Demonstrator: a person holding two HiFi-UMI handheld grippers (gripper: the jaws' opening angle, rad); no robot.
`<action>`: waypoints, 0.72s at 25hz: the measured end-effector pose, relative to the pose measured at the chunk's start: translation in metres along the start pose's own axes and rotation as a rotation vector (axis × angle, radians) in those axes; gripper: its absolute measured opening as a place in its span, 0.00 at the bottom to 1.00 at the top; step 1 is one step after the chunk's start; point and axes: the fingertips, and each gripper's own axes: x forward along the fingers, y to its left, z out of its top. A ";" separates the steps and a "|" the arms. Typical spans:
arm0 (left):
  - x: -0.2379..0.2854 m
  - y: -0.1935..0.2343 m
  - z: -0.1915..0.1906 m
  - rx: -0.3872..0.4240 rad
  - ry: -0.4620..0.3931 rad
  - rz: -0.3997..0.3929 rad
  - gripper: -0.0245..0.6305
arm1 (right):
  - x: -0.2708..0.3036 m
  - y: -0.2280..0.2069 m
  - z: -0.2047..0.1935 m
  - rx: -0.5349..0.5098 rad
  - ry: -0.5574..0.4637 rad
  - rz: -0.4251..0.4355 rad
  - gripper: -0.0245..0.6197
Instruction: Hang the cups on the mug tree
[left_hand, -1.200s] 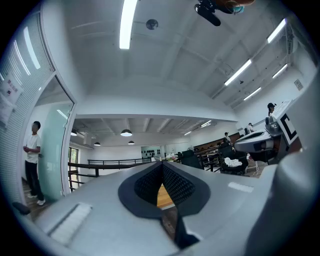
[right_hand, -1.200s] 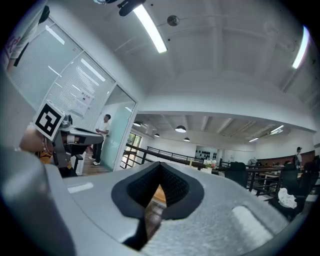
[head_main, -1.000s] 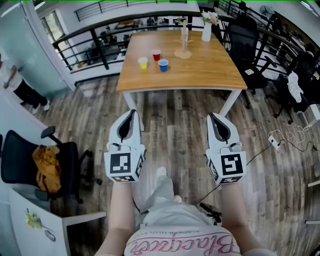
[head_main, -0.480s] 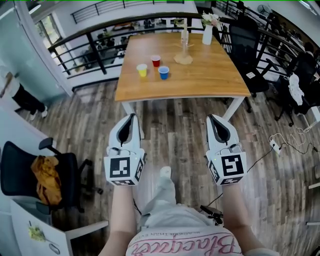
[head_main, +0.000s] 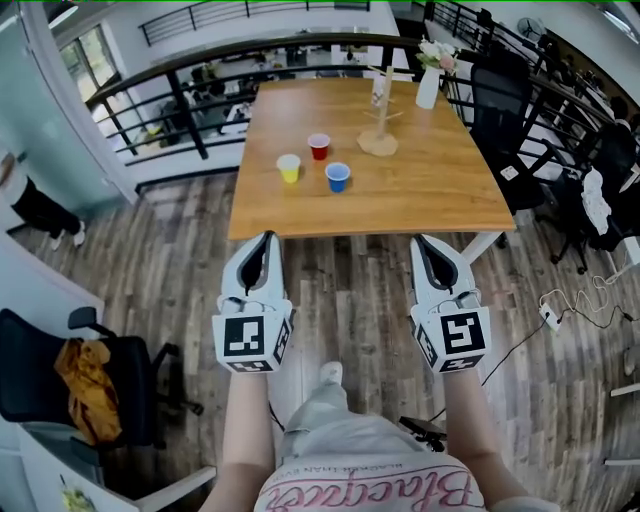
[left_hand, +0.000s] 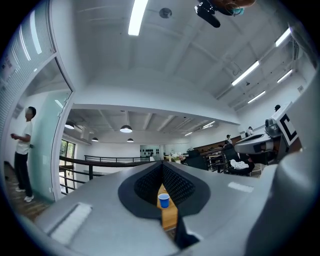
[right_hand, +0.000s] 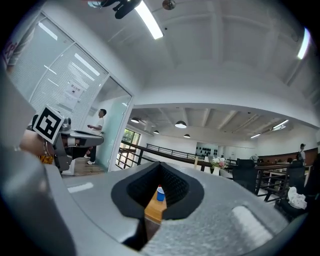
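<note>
Wooden table (head_main: 420, 205), blue cup (head_main: 338, 177) ahead, left gripper (head_main: 266, 238) and right gripper (head_main: 421, 241) jaws closed, empty

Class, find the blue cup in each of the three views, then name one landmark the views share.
Head view: blue cup upper centre, on the wooden table.
Left gripper view: low centre.
Right gripper view: low centre.
Shared landmark: the wooden table, under the cup in all three.
</note>
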 end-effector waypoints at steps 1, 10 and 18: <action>0.011 0.006 -0.001 -0.003 0.000 -0.002 0.06 | 0.011 -0.001 0.001 -0.004 0.002 0.002 0.04; 0.096 0.049 -0.008 -0.012 -0.007 -0.031 0.06 | 0.100 -0.020 0.004 -0.014 0.010 -0.021 0.04; 0.139 0.065 -0.020 -0.027 -0.005 -0.033 0.06 | 0.140 -0.032 -0.006 -0.019 0.021 -0.029 0.04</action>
